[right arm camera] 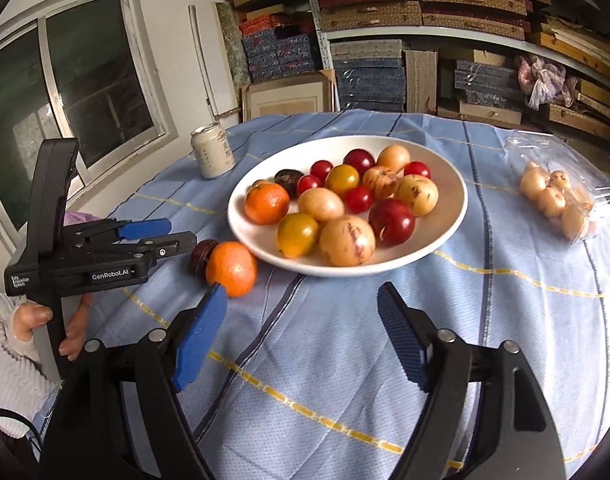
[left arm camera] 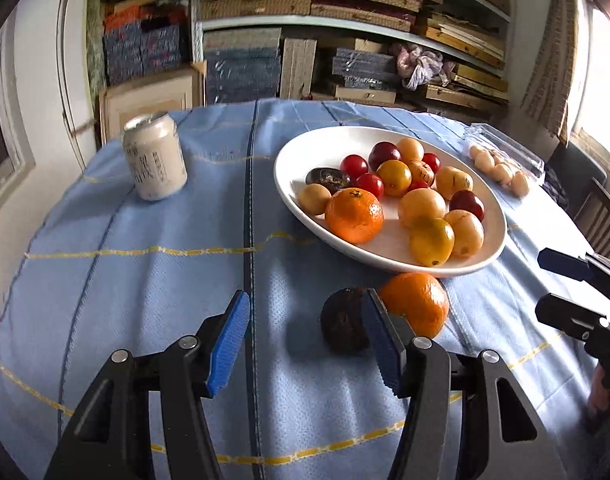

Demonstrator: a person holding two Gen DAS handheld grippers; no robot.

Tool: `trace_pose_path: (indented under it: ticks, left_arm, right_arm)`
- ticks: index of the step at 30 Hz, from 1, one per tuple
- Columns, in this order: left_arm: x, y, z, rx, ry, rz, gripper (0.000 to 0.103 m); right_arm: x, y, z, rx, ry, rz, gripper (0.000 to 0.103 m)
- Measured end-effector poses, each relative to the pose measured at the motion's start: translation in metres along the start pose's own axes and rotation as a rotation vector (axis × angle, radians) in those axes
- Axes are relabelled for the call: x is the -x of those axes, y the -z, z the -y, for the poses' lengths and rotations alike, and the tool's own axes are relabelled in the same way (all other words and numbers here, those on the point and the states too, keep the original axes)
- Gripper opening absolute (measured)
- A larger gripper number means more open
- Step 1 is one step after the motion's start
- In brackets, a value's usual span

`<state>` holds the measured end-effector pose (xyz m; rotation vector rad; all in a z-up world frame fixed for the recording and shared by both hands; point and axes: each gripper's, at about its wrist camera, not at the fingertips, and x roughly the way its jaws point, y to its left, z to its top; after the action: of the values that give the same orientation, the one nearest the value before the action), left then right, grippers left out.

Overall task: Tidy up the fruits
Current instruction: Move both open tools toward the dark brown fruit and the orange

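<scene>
Two fruits lie loose on the blue tablecloth outside the white plate: a dark wrinkled fruit and an orange, side by side and seemingly touching; both sit at the tips of my left tongs, a little right of their centre line, with the dark fruit just inside the right pad and the orange beyond it; my left tongs stand wide and hold nothing, and I judge them the nearer pair for the dark fruit; my right tongs are likewise spread wide and empty, with the orange just past their left fingertip and the dark fruit behind it, towards the left tongs; the dark fruit is roundish, so I see no long axis to line up with; its skin looks shrivelled, brown-black and dull; the orange is bright and glossy; the plate, ahead and to the right of my left tongs, already carries an orange, red, yellow and tan fruits.
</scene>
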<state>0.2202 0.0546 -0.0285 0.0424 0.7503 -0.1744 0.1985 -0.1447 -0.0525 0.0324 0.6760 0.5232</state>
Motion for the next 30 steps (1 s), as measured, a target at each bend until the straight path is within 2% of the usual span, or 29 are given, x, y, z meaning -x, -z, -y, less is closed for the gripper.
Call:
trace_pose_path:
  ticks: [4,7,10,12,15,20,24,27,28,30]
  left_arm:
    - [0.002,0.0,0.005,-0.035,-0.007,0.026,0.059]
    - [0.004,0.005,0.012,-0.084,0.043,0.021,0.059]
    - [0.002,0.012,0.022,-0.166,-0.001,0.019,0.059]
    - [-0.002,0.016,0.03,-0.2,-0.001,0.013,0.059]
    - [-0.005,0.016,0.037,-0.24,-0.043,0.016,0.06]
    - [-0.008,0.015,0.03,-0.213,-0.022,-0.005,0.06]
    - [-0.016,0.016,0.023,-0.213,-0.053,-0.036,0.059]
    - [-0.019,0.011,0.023,-0.196,-0.073,-0.02,0.059]
    - [-0.02,0.009,0.025,-0.196,-0.078,-0.019,0.057]
    - [-0.027,0.007,0.029,-0.203,-0.07,-0.038,0.041]
  right_arm:
    - [-0.007,0.004,-0.005,0.02,-0.022,-0.031,0.076]
    - [-0.008,0.007,-0.008,0.029,-0.027,-0.038,0.076]
    - [-0.009,0.007,-0.005,0.019,-0.034,-0.041,0.076]
    - [-0.009,0.007,-0.004,0.013,-0.036,-0.044,0.076]
    - [-0.011,0.008,-0.002,0.006,-0.042,-0.051,0.076]
    - [-0.011,0.008,-0.002,0.003,-0.049,-0.055,0.076]
    - [-0.01,0.008,-0.002,-0.001,-0.052,-0.053,0.076]
    - [-0.012,0.009,-0.003,-0.003,-0.056,-0.058,0.076]
    - [-0.014,0.009,-0.003,-0.002,-0.057,-0.063,0.076]
    - [-0.016,0.01,-0.006,0.006,-0.054,-0.071,0.076]
